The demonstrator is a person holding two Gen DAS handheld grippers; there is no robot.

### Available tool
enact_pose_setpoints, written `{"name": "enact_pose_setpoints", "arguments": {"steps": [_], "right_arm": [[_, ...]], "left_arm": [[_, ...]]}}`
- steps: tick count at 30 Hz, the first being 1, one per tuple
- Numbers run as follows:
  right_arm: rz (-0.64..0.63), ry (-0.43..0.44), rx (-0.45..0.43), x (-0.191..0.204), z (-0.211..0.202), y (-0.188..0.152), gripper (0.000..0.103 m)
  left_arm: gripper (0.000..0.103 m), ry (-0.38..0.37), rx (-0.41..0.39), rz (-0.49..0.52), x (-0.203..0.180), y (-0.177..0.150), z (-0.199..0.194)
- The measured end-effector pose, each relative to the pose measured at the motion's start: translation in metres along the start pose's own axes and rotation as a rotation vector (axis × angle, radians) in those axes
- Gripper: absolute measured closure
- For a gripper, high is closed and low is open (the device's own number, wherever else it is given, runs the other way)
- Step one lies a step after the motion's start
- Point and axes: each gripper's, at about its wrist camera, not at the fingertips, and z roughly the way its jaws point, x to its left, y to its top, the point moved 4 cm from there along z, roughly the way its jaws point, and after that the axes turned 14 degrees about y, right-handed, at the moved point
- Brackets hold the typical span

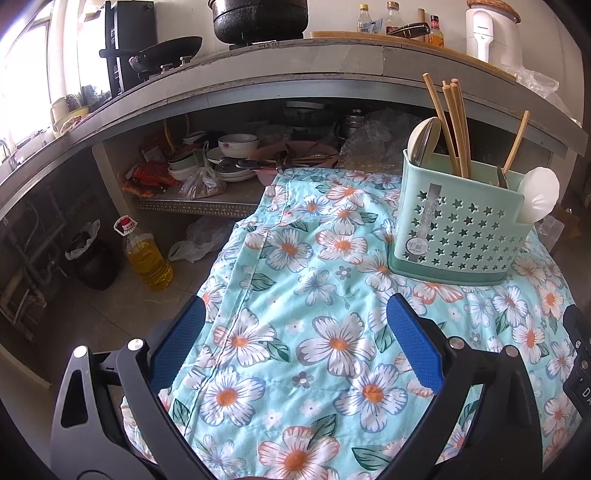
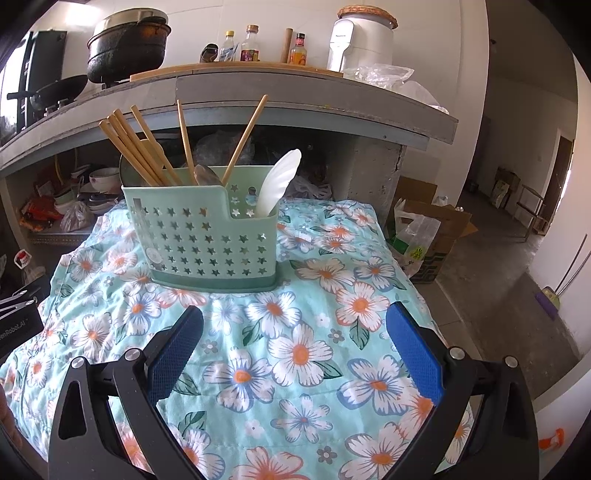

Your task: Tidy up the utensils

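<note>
1. On the left wrist view, your left gripper point(image 1: 295, 317) has its jaws spread wide and holds nothing. Only the floral cloth point(image 1: 317, 343) shows between the blue pads point(image 1: 413, 343).
2. Same view: the green utensil caddy point(image 1: 458, 236) stands upright on the cloth, ahead and to the right of the gripper, well apart from both fingers.
3. Contents from this side: wooden chopsticks point(image 1: 452, 125) lean in the tall section, with one more stick tilted right. A pale spoon bowl point(image 1: 424, 138) sticks up at the left end. A white plastic spoon point(image 1: 541, 194) sits in the low pocket at the right end.
4. Background: grey counter point(image 1: 332, 62) with a black pot point(image 1: 258, 18), bottles and a white appliance. Bowls point(image 1: 236, 144) are stacked on the shelf below. An oil jug point(image 1: 147, 258) stands on the floor at left.
5. On the right wrist view, your right gripper point(image 2: 295, 325) is also fully spread and empty, with the cloth point(image 2: 295, 350) beneath it.
6. The caddy point(image 2: 207, 243) sits ahead and slightly left of centre, near the fingertips but not touching them.
7. Chopsticks point(image 2: 136, 147) fan up from its back section, two of them leaning apart. A metal spoon point(image 2: 207, 175) shows behind the front wall. The white spoon point(image 2: 277, 181) tilts out of the lower right pocket.
8. Cardboard box and plastic bag point(image 2: 421, 236) sit on the floor to the right of the table.
</note>
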Motion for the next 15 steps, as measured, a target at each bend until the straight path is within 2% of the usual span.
{"name": "enact_pose_setpoints", "arguments": {"steps": [15], "right_arm": [[0.019,0.011,0.001,-0.001,-0.0005,0.0001,0.007]], "left_arm": [[0.008,-0.011,-0.001,0.01,-0.0022,0.0002,-0.0027]]}}
